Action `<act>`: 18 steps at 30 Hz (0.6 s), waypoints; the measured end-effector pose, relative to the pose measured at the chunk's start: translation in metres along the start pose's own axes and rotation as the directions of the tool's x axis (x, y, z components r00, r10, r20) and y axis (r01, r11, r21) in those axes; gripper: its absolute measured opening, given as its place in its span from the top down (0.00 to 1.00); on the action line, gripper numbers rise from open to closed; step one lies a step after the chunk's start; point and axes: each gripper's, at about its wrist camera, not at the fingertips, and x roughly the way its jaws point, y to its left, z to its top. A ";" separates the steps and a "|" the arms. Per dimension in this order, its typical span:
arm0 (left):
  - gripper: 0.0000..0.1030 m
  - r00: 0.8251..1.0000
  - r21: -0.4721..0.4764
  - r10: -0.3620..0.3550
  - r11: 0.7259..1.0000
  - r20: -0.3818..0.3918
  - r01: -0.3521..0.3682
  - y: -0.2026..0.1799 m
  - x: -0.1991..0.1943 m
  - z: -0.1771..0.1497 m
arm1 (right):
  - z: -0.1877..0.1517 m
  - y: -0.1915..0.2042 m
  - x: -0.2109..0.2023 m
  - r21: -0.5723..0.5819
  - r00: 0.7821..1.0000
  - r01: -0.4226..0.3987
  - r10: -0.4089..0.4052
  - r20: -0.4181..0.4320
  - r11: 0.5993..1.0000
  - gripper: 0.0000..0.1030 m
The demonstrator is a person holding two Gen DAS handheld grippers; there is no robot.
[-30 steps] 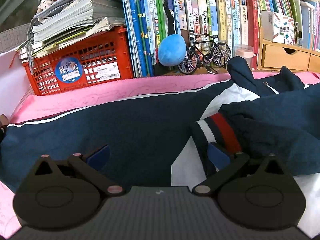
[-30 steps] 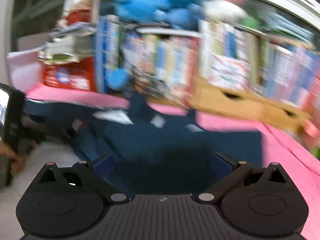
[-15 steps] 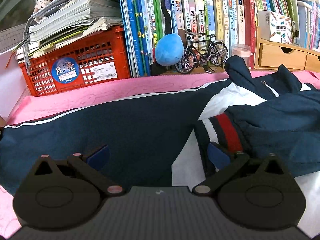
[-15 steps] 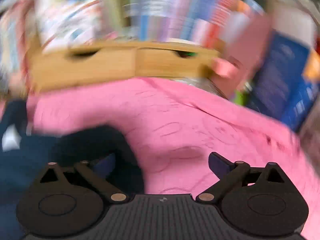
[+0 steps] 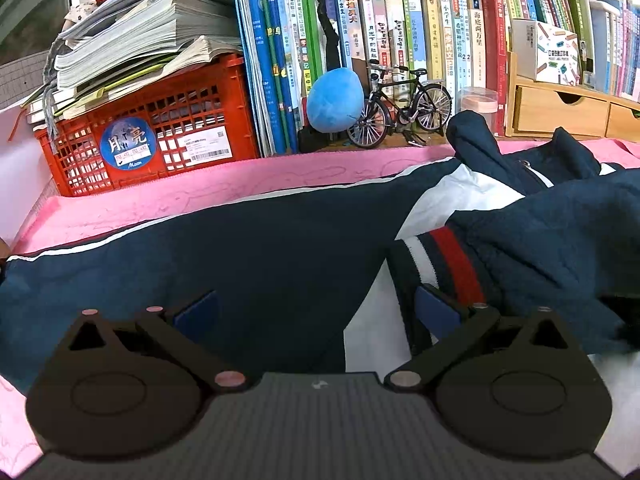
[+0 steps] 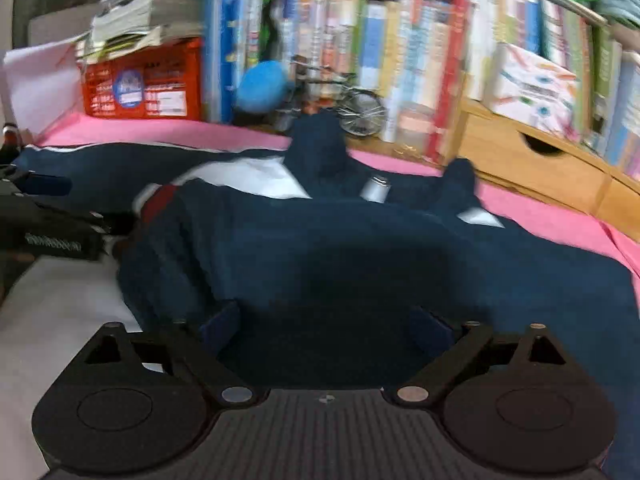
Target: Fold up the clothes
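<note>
A navy and white jacket (image 5: 256, 264) lies spread on a pink cloth (image 5: 280, 184). One sleeve is folded across it, and its red, white and navy cuff (image 5: 444, 264) rests by the right fingertip of my left gripper (image 5: 316, 312). That gripper hovers open low over the jacket, gripping nothing. In the right wrist view the jacket (image 6: 360, 248) fills the middle. My right gripper (image 6: 326, 328) hangs just above the folded navy part; its jaws are opening and nothing is pinched between them. The left gripper (image 6: 48, 232) shows at that view's left edge.
Behind the cloth stand a red crate (image 5: 148, 132) under stacked papers, a row of books (image 5: 400, 40), a blue plush ball (image 5: 336, 100), a model bicycle (image 5: 404, 108) and wooden drawers (image 5: 560, 108). Bare pink cloth (image 6: 560, 216) lies right of the jacket.
The right gripper's view swung from the wooden drawers and bare pink cloth back left and down onto the jacket. The left gripper and the cuff beside it stayed put.
</note>
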 end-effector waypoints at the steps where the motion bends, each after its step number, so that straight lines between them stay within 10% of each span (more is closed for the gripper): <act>1: 0.00 1.000 0.001 0.000 1.000 0.000 0.000 0.000 0.000 0.000 | -0.007 -0.017 -0.003 0.054 0.999 0.030 -0.029 -0.015 0.998 0.03; 4: 0.00 1.000 0.003 0.000 1.000 0.000 0.000 0.000 0.000 0.000 | -0.027 -0.080 -0.016 0.162 0.968 0.250 -0.244 -0.056 0.954 0.02; 8: 0.00 1.000 0.008 0.002 1.000 0.002 -0.002 0.000 -0.001 0.000 | -0.042 -0.156 -0.044 0.286 0.844 0.535 -0.517 -0.141 0.795 0.05; 14: 0.00 1.000 0.034 0.005 0.999 0.011 -0.006 -0.001 -0.002 0.000 | -0.042 -0.116 -0.085 0.264 0.941 0.331 -0.339 -0.015 0.906 0.05; 18: 0.00 1.000 0.074 0.001 0.997 0.027 -0.003 -0.003 -0.002 0.000 | -0.052 -0.110 -0.059 0.239 0.929 0.371 -0.357 -0.099 0.898 0.02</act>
